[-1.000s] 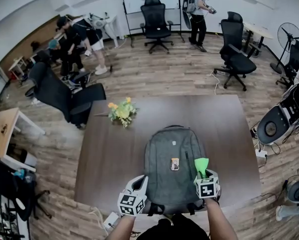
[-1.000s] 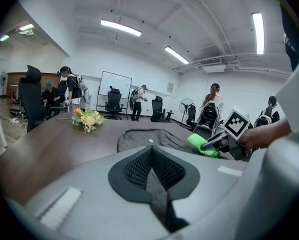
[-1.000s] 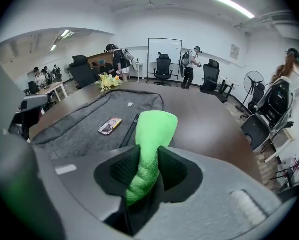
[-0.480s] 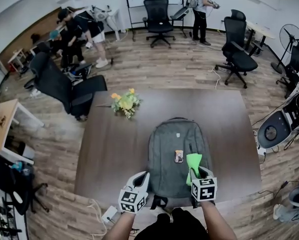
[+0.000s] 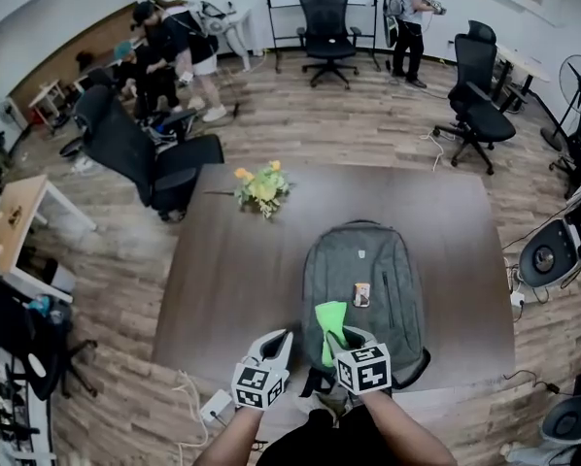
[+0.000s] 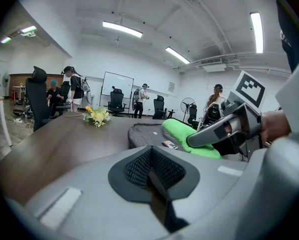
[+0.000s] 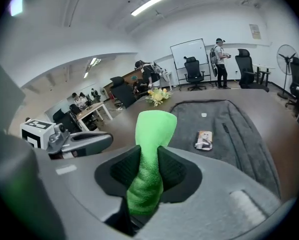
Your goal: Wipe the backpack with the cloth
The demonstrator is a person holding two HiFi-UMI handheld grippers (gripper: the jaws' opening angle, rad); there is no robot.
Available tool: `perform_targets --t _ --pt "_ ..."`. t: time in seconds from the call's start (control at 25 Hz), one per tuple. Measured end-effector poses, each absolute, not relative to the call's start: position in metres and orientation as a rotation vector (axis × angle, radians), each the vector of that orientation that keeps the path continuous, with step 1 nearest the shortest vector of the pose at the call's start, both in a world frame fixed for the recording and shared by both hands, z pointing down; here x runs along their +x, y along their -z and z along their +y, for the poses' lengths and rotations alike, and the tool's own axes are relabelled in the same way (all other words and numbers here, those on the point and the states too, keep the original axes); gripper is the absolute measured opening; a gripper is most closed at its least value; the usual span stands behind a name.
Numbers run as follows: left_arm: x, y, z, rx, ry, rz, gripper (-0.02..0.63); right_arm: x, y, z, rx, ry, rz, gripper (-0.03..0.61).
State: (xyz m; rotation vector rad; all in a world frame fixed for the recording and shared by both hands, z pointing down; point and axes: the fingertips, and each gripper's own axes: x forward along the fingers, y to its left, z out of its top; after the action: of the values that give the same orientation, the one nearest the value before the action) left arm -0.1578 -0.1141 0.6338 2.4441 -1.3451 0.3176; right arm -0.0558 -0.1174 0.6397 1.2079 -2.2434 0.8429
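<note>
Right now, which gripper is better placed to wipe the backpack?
Right. The right gripper has its jaws shut on the green cloth, over the backpack; the left gripper is shut on nothing, beside it.

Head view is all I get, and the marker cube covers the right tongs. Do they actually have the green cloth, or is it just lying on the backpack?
Observer: They have it. In the right gripper view the right tongs are shut on the green cloth, and its free end sticks out past the tips.
Operator: And the left tongs, are they holding anything?
Observer: No. The left gripper view shows the left tongs shut pad to pad with nothing between them.
</note>
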Motion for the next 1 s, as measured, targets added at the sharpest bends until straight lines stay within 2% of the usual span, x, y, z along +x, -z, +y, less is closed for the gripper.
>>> perform_targets --t 0.2,0.4,1.0 --pt "-0.16 -0.631 -0.113 2.43 -0.316 -1.379 0.02 -0.086 -0.654 -0.114 1.104 -0.827 -2.217 0.106" --pt "-0.156 -0.628 -0.105 2.417 -0.318 -1.398 0.02 -0.086 -0.663 -0.115 1.043 -0.71 -2.177 0.106" --pt "-0.133 -0.63 -0.092 2.427 -0.346 -1.36 0.02 -0.012 -0.672 -0.105 1.108 -0.61 -2.082 0.106"
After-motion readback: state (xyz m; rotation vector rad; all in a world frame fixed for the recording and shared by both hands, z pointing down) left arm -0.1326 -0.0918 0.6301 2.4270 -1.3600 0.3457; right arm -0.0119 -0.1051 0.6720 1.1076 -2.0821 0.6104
